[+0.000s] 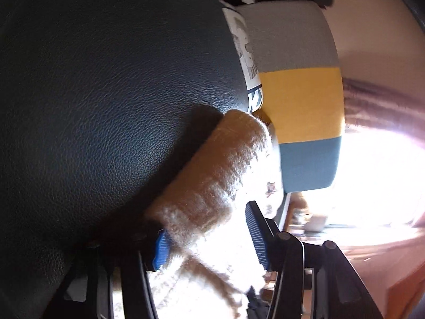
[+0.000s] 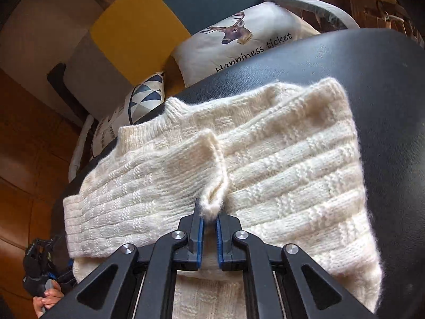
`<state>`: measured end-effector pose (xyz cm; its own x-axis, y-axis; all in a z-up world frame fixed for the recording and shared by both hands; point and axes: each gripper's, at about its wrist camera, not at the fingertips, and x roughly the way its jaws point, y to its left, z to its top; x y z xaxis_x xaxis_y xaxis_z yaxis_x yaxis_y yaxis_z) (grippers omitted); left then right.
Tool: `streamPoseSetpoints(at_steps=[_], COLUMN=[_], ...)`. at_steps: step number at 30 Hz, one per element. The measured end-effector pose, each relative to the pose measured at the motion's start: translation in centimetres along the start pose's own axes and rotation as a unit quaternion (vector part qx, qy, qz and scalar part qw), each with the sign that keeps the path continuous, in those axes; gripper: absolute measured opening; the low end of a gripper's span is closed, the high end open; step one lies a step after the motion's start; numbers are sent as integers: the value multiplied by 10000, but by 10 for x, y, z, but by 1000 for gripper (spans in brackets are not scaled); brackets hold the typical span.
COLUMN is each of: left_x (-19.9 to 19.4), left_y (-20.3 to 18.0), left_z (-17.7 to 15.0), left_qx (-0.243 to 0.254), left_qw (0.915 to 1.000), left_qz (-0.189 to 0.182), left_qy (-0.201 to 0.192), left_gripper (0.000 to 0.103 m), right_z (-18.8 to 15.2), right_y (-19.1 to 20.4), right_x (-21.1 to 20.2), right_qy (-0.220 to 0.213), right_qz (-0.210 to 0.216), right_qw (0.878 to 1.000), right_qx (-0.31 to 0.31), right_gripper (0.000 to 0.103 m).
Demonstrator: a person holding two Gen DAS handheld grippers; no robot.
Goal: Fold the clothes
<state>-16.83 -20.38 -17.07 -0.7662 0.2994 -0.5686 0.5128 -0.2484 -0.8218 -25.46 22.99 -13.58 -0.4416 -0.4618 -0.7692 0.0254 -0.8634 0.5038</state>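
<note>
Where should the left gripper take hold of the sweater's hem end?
Grip the ribbed hem of the cream knit sweater at its left edge, coming in from the left, level with the black leather seat. That edge overhangs the seat, so the left gripper can probably close around it.

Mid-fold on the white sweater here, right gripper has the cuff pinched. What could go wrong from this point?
1. The right hand-held gripper pinches only the fuzzy tip of the sleeve cuff; a pull could slip it free.
2. The sweater lies on smooth black leather and overhangs the near edge, so dragging may slide the whole garment off.
3. The left hand-held gripper stands open around a knit edge, glare-washed; its hold is unconfirmed.
</note>
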Motion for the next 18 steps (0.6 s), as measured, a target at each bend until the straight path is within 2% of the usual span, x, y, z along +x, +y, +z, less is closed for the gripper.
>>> streamPoseSetpoints(at_steps=[3,6,8,9,11,13,18], left_x=[-2,-4,7,12,20,17,9], left_y=[-18,-40,-55,-56,-58,-49,-25], left_z=[-6,-13,-15,-17,-22,-20,-17], left_qx=[504,1225,1709,1801,1679,1449,869], left_qw=[9984,9914,9845,9828,9848,9890,9960], left_qz=[71,106,249,370,443,280,-128], left_qy=[-242,-457,-301,-157,19,60,164], left_gripper=[23,18,17,17,17,17,13], right_z=[3,-1,-6,-10,-18,-23,-23], right_y=[4,9,-1,-9,-25,-39,-41], right_x=[-15,-44,-51,-48,-41,-33,-32], right_qy=[-221,-672,-722,-643,-464,-421,-429], right_qz=[130,188,85,22,-106,70,130], right_qw=[9996,9973,9973,9979,9986,9979,9981], right_qx=[-123,-219,-84,15,219,479,426], right_gripper=[6,6,6,6,6,5,5])
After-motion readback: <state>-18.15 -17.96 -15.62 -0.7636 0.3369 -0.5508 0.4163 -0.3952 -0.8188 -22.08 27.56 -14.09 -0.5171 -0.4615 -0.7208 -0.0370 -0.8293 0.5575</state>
